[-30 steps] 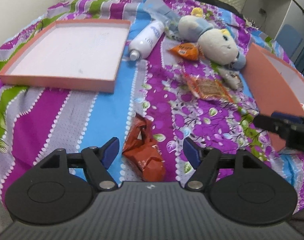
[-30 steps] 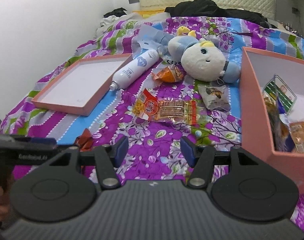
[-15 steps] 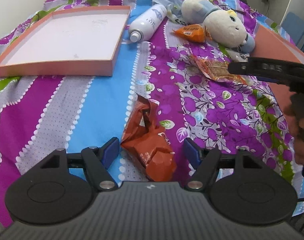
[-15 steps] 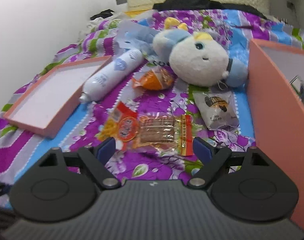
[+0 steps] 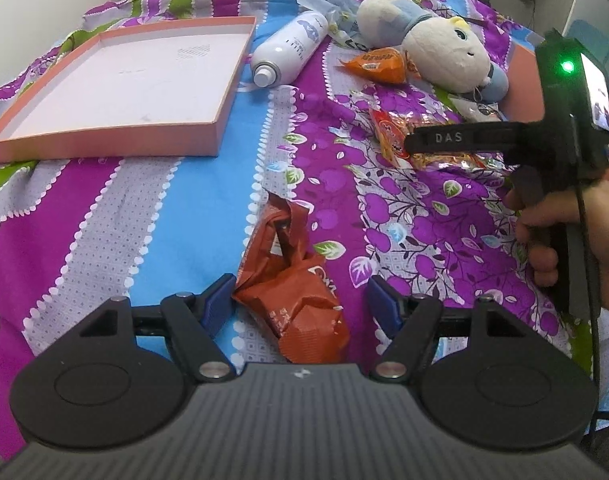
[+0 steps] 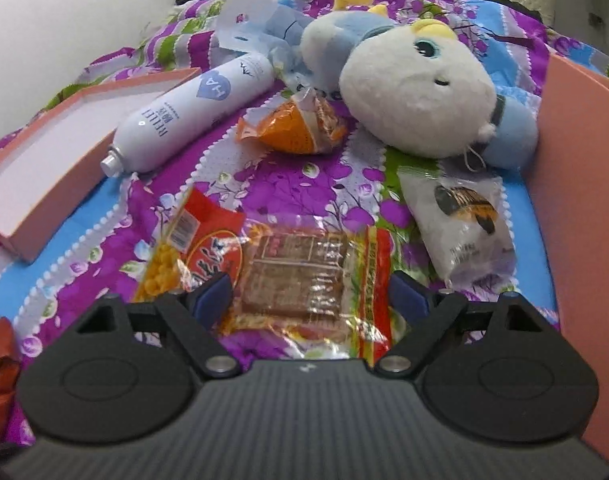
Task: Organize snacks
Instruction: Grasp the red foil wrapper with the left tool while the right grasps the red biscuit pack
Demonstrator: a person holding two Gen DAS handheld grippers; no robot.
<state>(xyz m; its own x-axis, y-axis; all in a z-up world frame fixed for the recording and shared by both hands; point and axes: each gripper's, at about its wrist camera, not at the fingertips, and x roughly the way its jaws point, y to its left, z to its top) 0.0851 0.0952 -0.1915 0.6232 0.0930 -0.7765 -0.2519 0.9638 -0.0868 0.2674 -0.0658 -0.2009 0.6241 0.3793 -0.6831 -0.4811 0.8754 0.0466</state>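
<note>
On the flowered bedspread a crumpled orange-red snack packet point(image 5: 304, 312) lies between the fingers of my left gripper point(image 5: 300, 304). That gripper is open: the left pad is at the packet's edge and the right pad stands clear of it. My right gripper point(image 6: 310, 296) is open and low over a clear packet of brown bars point(image 6: 300, 272), which lies between its fingers unpressed. A red-and-yellow packet point(image 6: 208, 248) overlaps that one on the left. Farther off lie an orange packet point(image 6: 296, 128) and a white packet point(image 6: 464, 224).
A tall pink box point(image 6: 576, 200) stands at the right; a shallow pink tray point(image 5: 104, 144) lies at the left. A white spray bottle point(image 6: 196, 112) and a plush toy point(image 6: 416, 96) lie beyond the snacks. A person's hand point(image 5: 564, 224) holds the right gripper.
My right gripper has moved forward and down over the clear packet, and its jaws have widened. My left gripper has sunk a little toward the orange-red packet.
</note>
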